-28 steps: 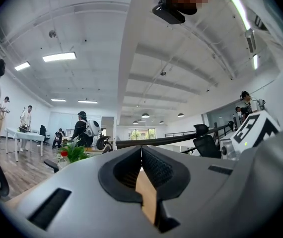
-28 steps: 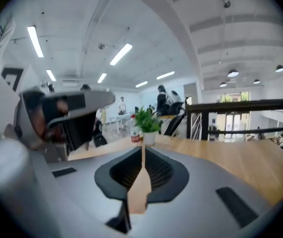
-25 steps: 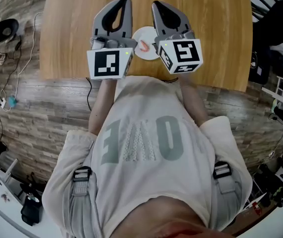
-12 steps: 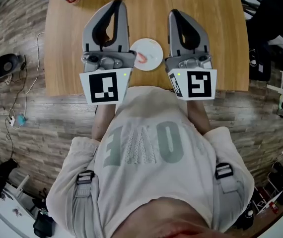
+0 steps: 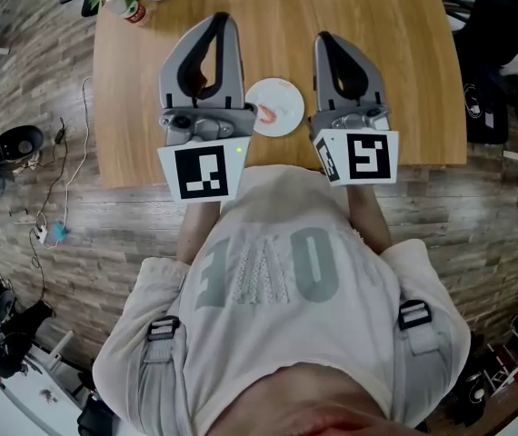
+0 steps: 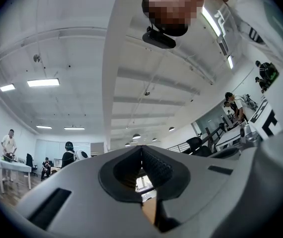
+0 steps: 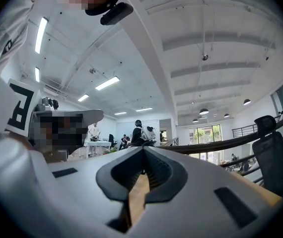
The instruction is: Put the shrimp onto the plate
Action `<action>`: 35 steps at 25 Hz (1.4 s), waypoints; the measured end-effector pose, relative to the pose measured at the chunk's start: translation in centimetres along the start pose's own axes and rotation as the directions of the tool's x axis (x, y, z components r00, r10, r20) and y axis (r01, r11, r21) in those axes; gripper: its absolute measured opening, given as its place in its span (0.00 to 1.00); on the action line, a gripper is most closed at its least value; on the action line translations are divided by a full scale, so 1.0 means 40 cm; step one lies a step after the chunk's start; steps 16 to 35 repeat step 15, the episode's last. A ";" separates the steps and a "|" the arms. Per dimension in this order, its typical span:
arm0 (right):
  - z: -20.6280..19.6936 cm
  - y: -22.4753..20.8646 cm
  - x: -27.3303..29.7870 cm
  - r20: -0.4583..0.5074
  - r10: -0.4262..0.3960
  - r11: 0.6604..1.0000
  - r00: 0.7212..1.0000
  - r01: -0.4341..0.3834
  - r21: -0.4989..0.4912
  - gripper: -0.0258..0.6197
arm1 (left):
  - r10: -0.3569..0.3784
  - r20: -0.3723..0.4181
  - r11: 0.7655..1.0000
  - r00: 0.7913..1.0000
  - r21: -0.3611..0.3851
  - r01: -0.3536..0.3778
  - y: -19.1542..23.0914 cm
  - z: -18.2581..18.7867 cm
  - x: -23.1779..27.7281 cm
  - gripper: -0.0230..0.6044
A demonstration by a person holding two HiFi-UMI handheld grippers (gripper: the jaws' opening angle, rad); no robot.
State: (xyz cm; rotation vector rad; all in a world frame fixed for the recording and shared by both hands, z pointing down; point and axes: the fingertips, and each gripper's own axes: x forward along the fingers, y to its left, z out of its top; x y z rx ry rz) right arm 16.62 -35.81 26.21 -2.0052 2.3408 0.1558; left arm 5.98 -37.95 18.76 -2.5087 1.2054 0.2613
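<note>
Head view: finds shrimp [image 5: 269, 114] lying on plate [image 5: 283, 93], toward table's [image 5: 395, 71] near edge. Holds left gripper [image 5: 218, 18] at plate's left, right gripper [image 5: 324, 37] at its right, both clenched, empty.

1 shrimp [image 5: 269, 113], 1 plate [image 5: 279, 94], 2 grippers: L gripper [image 5: 215, 18], R gripper [image 5: 325, 37]
</note>
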 end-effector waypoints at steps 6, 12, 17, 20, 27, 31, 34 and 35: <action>0.008 0.002 -0.005 0.001 -0.003 1.000 1.000 0.003 0.011 0.07 | -0.018 -0.004 1.000 1.000 0.026 0.018 -0.023 0.001 -0.001 0.05; 0.013 0.003 -0.004 0.009 0.005 1.000 1.000 -0.005 -0.014 0.07 | -0.023 0.001 0.999 1.000 0.025 0.023 -0.027 0.004 -0.002 0.05; 0.012 0.010 -0.006 0.009 0.011 1.000 1.000 -0.011 -0.006 0.07 | -0.017 -0.003 1.000 1.000 0.021 0.018 -0.022 -0.001 -0.008 0.05; 0.012 0.010 -0.006 0.009 0.011 1.000 1.000 -0.011 -0.006 0.07 | -0.017 -0.003 1.000 1.000 0.021 0.018 -0.022 -0.001 -0.008 0.05; 0.012 0.010 -0.006 0.009 0.011 1.000 1.000 -0.011 -0.006 0.07 | -0.017 -0.003 1.000 1.000 0.021 0.018 -0.022 -0.001 -0.008 0.05; 0.012 0.010 -0.006 0.009 0.011 1.000 1.000 -0.011 -0.006 0.07 | -0.017 -0.003 1.000 1.000 0.021 0.018 -0.022 -0.001 -0.008 0.05; 0.012 0.010 -0.006 0.009 0.011 1.000 1.000 -0.011 -0.006 0.07 | -0.017 -0.003 1.000 1.000 0.021 0.018 -0.022 -0.001 -0.008 0.05; 0.012 0.010 -0.006 0.009 0.011 1.000 1.000 -0.011 -0.006 0.07 | -0.017 -0.003 1.000 1.000 0.021 0.018 -0.022 -0.001 -0.008 0.05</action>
